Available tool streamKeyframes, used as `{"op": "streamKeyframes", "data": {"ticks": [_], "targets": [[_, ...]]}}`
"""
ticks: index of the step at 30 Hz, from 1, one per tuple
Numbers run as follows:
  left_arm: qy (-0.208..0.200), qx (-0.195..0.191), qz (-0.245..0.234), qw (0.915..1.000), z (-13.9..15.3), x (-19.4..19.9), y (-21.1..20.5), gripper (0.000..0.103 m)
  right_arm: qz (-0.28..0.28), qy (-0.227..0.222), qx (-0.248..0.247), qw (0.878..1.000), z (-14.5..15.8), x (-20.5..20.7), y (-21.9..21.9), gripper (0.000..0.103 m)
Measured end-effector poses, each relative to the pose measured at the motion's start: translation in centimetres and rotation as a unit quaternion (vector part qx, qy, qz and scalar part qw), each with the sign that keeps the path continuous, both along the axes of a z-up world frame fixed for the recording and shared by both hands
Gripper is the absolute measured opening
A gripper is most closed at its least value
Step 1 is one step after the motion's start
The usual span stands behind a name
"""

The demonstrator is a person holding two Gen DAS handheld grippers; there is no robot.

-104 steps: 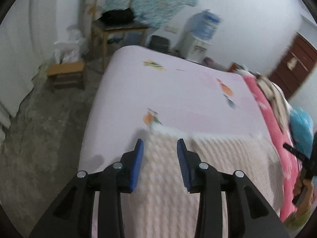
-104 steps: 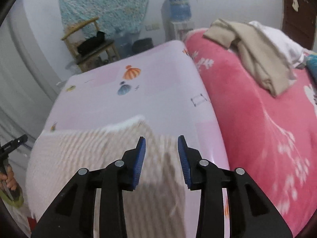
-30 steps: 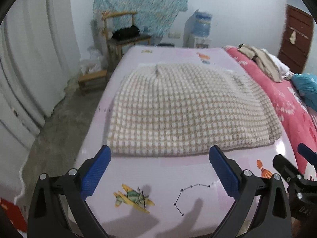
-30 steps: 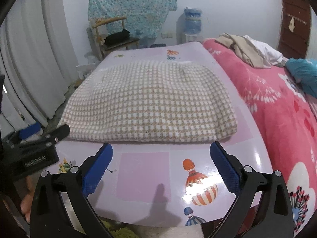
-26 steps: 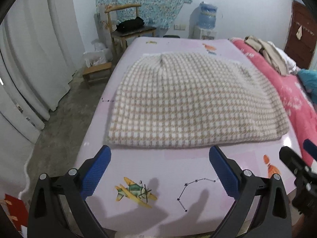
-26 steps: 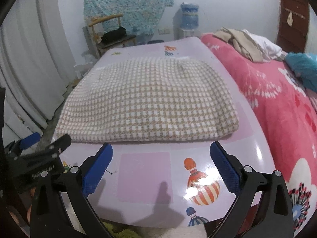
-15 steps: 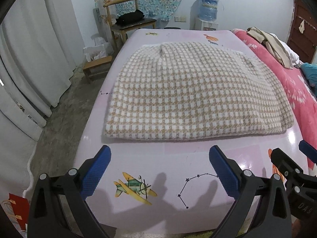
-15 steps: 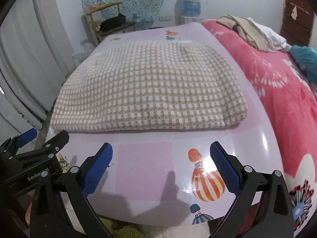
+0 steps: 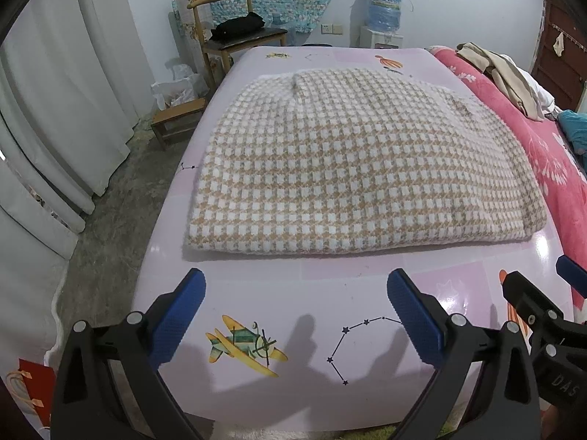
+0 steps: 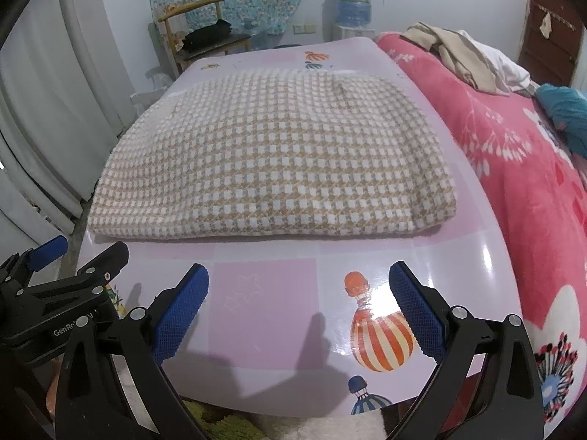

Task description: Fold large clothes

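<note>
A large beige-and-white checked garment (image 9: 359, 161) (image 10: 271, 157) lies folded flat in a rounded rectangle on the glossy lilac table (image 9: 301, 363) (image 10: 264, 311). Its folded near edge faces me. My left gripper (image 9: 296, 324) hovers open over the table's near edge, a short way in front of the garment, with nothing between its blue pads. My right gripper (image 10: 299, 315) is open too, empty, likewise short of the near edge. Each gripper shows at the side of the other's view.
A pink flowered bed (image 10: 513, 168) borders the table on the right, with beige and white clothes (image 10: 462, 55) piled on it. Far beyond stand a wooden chair (image 9: 234, 40), a small stool (image 9: 176, 121) and a water dispenser (image 9: 383, 18). White curtains (image 9: 55, 110) hang at left.
Over 3.5 s both grippers went from narrowly spread over the garment to wide open, let it go and pulled back to the near edge. In the last second they crept slightly closer.
</note>
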State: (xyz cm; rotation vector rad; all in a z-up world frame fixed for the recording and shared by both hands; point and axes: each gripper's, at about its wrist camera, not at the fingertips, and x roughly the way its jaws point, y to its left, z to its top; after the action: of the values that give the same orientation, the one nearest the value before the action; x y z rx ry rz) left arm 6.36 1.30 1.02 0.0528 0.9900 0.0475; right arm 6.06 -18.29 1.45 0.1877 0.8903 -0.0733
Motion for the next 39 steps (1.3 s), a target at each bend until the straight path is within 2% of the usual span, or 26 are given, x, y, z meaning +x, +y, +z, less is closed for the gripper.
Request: {"op": "streamKeyframes", "data": {"ticks": [39], "targets": [[0.002,-0.003,0.002,1.0000,-0.02,0.12,0.12,0.097,0.001,0.002,-0.013,1.000,0.35,-0.24,-0.31,0.095]]}}
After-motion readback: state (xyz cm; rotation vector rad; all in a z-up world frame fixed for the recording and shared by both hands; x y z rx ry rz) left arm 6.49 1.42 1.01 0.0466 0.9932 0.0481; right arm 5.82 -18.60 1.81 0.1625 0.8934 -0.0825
